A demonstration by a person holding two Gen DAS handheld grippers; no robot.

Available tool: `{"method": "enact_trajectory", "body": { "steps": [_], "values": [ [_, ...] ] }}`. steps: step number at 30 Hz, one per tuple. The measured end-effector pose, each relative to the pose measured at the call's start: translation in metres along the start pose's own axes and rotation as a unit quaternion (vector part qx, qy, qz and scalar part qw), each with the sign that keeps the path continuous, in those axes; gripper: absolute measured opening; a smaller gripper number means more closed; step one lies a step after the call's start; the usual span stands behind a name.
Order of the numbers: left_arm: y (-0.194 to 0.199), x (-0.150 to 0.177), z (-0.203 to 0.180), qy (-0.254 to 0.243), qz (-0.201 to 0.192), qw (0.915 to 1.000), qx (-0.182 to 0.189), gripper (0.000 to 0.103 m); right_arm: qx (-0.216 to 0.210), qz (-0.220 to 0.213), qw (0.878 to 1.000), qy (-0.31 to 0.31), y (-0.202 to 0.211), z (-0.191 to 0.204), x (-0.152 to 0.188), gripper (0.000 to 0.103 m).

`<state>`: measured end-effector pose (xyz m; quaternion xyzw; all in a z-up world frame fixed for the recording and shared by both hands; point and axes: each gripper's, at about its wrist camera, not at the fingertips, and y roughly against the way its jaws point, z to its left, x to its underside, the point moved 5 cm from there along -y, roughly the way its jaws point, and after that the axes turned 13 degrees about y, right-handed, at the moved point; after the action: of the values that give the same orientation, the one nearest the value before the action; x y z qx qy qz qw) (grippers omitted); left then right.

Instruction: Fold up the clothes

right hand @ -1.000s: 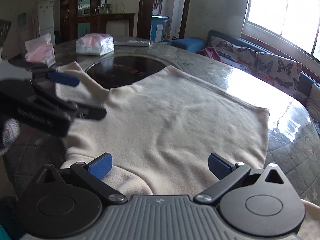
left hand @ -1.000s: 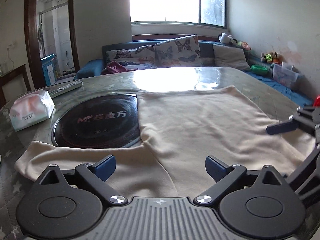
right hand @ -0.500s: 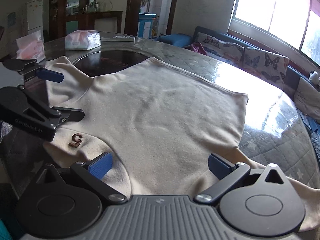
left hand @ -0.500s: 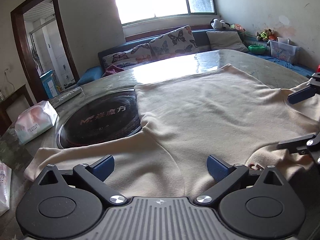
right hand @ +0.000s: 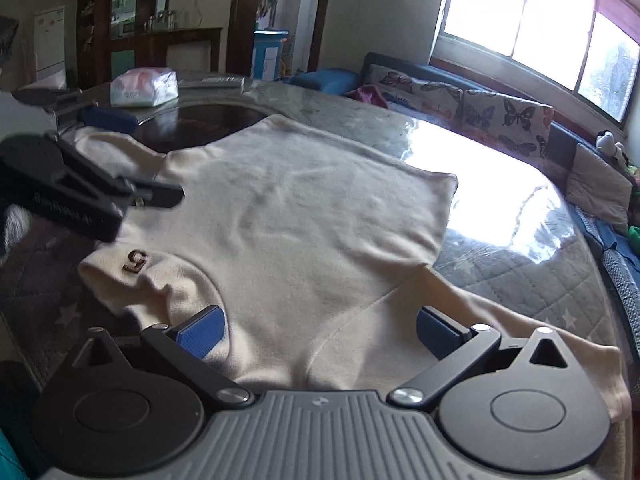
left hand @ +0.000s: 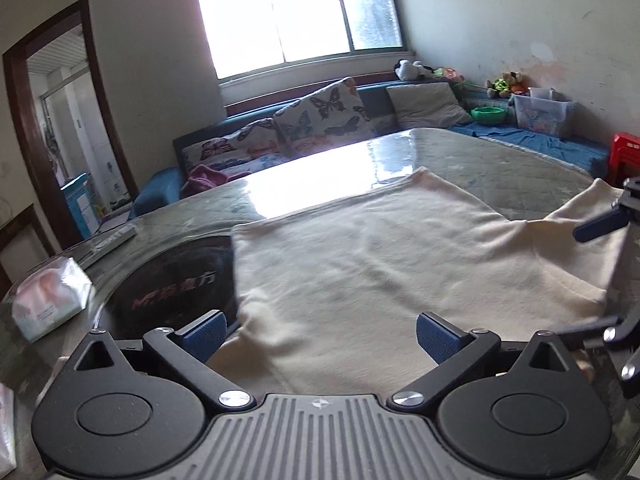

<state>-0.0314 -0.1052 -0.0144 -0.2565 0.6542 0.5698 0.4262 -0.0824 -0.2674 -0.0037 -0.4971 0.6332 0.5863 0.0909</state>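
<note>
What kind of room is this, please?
Most likely a home living room: a sofa with butterfly cushions under the window, stuffed toys beside it, and a cream sweater on the round table.

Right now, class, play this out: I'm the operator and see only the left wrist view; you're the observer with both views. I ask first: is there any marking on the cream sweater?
Observer: Yes. The right wrist view shows a brown "5" emblem on the sweater, on what looks like the collar.
Operator: Is the right claw gripping cloth?
Observer: No. The right claw is open, with its pads wide apart, over the shoulder seam.
Operator: Where does the sleeve on that side go?
Observer: That sleeve lies flat on the table and runs out past the claw's right-hand pad.
</note>
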Motion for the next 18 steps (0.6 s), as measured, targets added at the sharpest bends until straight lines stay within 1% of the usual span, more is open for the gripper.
{"method": "enact_trajectory", "body": {
  "steps": [2,4,5,9,13,18],
  "values": [
    [-0.005,0.003,-0.006,-0.001,0.007,1.0,0.005,0.103,0.013,0.0,1.0,-0.02,0.002,-0.009,0.003,0.103],
    [-0.011,0.006,-0.011,-0.003,0.013,0.9999,0.009,0.103,0.021,0.016,0.999,-0.028,-0.003,-0.013,0.011,0.103],
    [-0.013,0.009,-0.013,-0.004,0.017,0.9998,0.01,0.103,0.022,0.026,0.999,-0.026,-0.006,-0.012,0.015,0.103],
    [-0.016,0.015,-0.018,-0.008,0.026,0.9996,0.012,0.103,0.012,0.022,0.999,-0.043,-0.002,-0.015,0.021,0.103],
    [-0.017,0.017,-0.019,-0.007,0.027,0.9995,0.013,0.103,0.035,0.011,0.998,-0.058,0.004,-0.033,0.018,0.103],
    [-0.017,0.019,-0.019,-0.006,0.03,0.9995,0.012,0.103,0.088,0.012,0.992,-0.089,-0.008,-0.068,0.01,0.103]
  ]
}}
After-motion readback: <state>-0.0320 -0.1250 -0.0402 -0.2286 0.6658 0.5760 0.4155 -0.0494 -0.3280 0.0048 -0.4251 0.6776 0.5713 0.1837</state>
